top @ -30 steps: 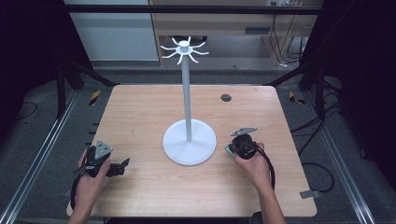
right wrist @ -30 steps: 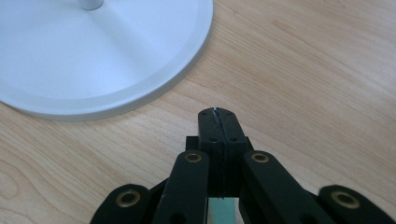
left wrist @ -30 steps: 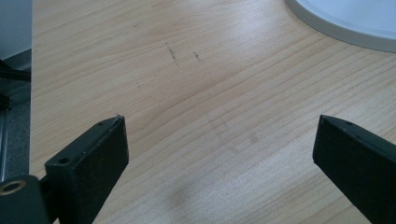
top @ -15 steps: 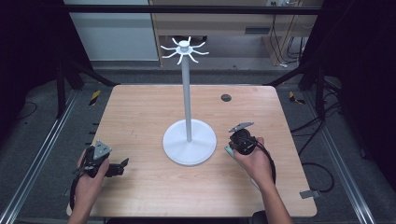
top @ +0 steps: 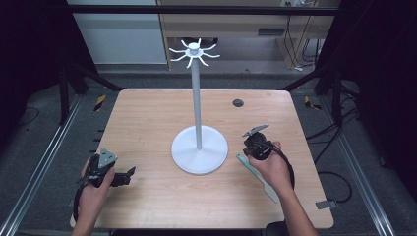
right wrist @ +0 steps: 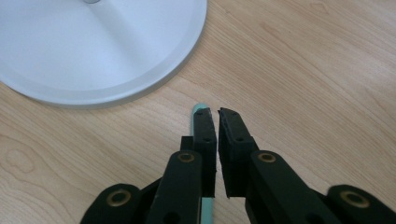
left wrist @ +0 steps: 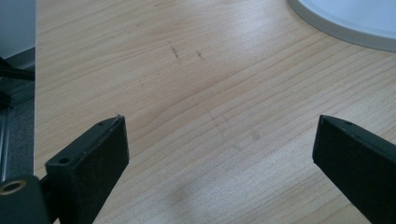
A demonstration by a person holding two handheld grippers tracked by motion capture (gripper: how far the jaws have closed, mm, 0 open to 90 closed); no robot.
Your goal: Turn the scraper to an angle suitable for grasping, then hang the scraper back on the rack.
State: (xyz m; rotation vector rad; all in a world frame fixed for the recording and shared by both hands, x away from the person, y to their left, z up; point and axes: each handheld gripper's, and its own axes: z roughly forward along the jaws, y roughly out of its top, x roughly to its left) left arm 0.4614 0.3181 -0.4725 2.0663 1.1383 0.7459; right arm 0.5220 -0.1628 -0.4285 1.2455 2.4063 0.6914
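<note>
- No bin, tray or other vessel stands on the counter; the nearest thing to a holder is the tall white metal stand (top: 198, 147) with a round flat base, a thin pole and a crown of curved hooks at the top; the hooks carry nothing.
- Flat pale-green plastic strip (top: 257, 177) lies on the counter just right of the stand's base, running toward the near right corner; the right hand (top: 273, 166) partly covers it.
- Right tool (right wrist: 215, 116): jaws have just been opening, now a narrow slit apart with nothing between them; the strip's rounded end (right wrist: 200, 108) shows just beyond and left of the left jaw, passing beneath it; whether jaw and strip touch cannot be told.
- Left tool (top: 123, 176): held low over the near left part of the counter by the left hand (top: 93, 192); jaws spread wide and empty.
- Light wood-grain counter (top: 147, 123): faint scuff marks; a small dark round hole (top: 238, 103) near the far edge.
- Room: grey floor, metal rails along both sides, cables on the right, pale cabinets behind.
- High view gives the stand's full height and both forearms; right gripper view gives the slit between the jaws and the base rim (right wrist: 154, 84) close by; left gripper view gives the wood grain and a sliver of the base (left wrist: 355, 23).
</note>
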